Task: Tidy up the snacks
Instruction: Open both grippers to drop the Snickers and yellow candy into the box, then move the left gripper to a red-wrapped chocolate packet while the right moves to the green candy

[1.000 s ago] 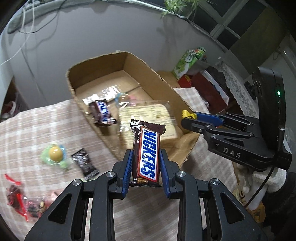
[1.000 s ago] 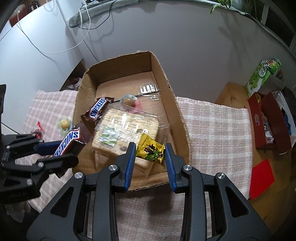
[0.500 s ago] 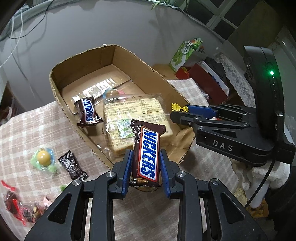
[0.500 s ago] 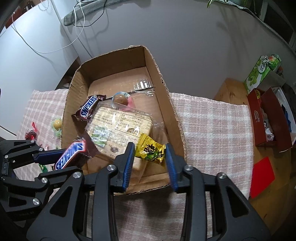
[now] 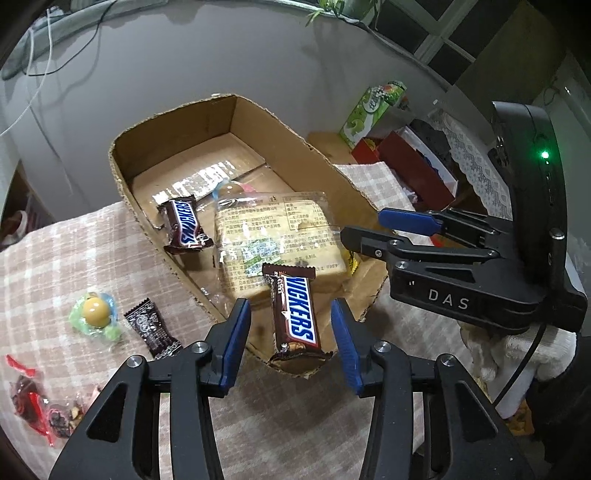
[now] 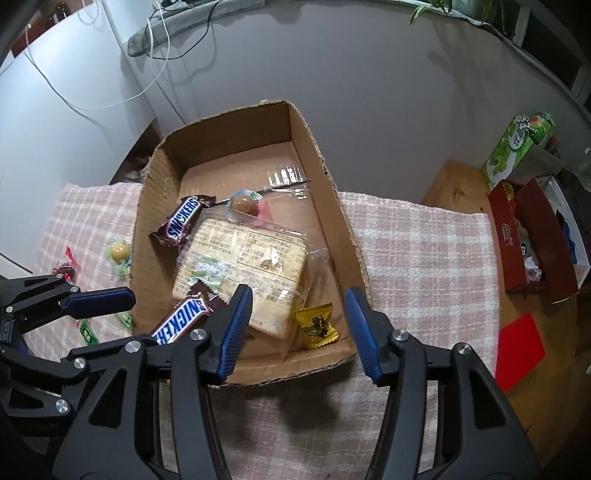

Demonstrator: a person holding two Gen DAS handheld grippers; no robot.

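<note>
Both your claws stand wide. The Snickers bar [image 5: 295, 314] sits loose between the left claw [image 5: 291, 339] fingers, at the cardboard box [image 5: 177, 155] rim at 6 o'clock. Lift straight away; the right claw [image 6: 299, 328] hangs over the yellow candy [image 6: 317, 325].

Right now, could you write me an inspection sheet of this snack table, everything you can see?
Surface: pink checked tablecloth.
Job's things: cardboard box holds a wrapped bread pack, two Snickers bars, one far, one near, a yellow candy and a round sweet.
Clutter: dark candy, green-wrapped sweet and red wrappers lie outside the box.
Grippers: left gripper and right gripper both open, holding nothing.
Cables: white cables on the wall.
Surroundings: green carton, red box, plant.
</note>
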